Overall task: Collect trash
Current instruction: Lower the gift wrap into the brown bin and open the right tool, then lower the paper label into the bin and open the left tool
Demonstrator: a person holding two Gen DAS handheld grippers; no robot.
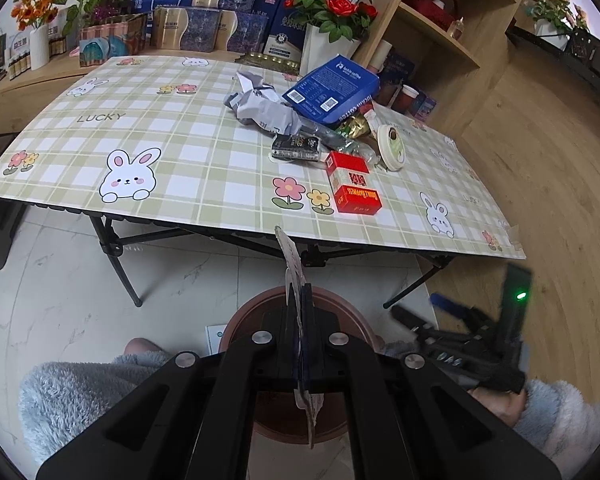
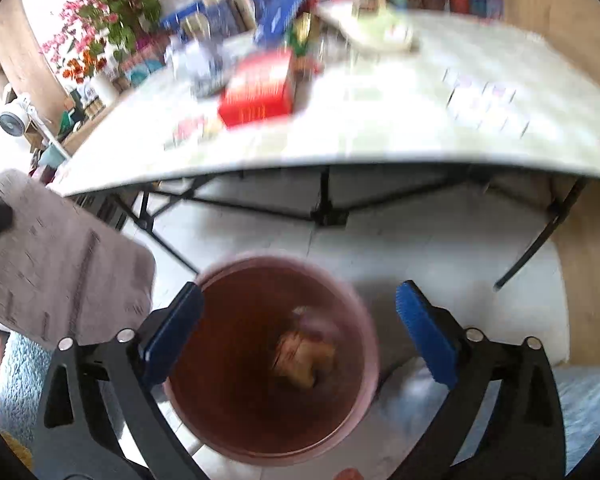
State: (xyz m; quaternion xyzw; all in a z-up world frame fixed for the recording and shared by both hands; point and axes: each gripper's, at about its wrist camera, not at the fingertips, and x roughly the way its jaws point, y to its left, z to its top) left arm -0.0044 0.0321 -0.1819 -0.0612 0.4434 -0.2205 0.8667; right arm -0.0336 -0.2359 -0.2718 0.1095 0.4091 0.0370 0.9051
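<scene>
My left gripper (image 1: 300, 294) is shut on a thin flat wrapper (image 1: 290, 256), held edge-on above the brown bin (image 1: 252, 304) on the floor. In the right wrist view that flat grey sheet (image 2: 60, 272) hangs at the left, beside the bin (image 2: 260, 258). My right gripper (image 2: 298, 288) stands wide open over the bin's mouth with nothing between its blue pads (image 2: 424, 332). A brownish scrap (image 2: 304, 356) lies at the bin's bottom. On the table lie a red box (image 1: 352, 188), a black packet (image 1: 296, 148), crumpled grey paper (image 1: 260, 104) and a blue box (image 1: 332, 88).
The checked tablecloth (image 1: 140, 128) covers a folding table whose black legs (image 1: 116, 248) stand just behind the bin. A round white lid (image 1: 390, 146) and foil wrappers (image 1: 356, 126) lie among the trash. Flower pots and boxes line the back; wooden shelves (image 1: 440, 36) stand at the right. Fleecy sleeves flank the bin.
</scene>
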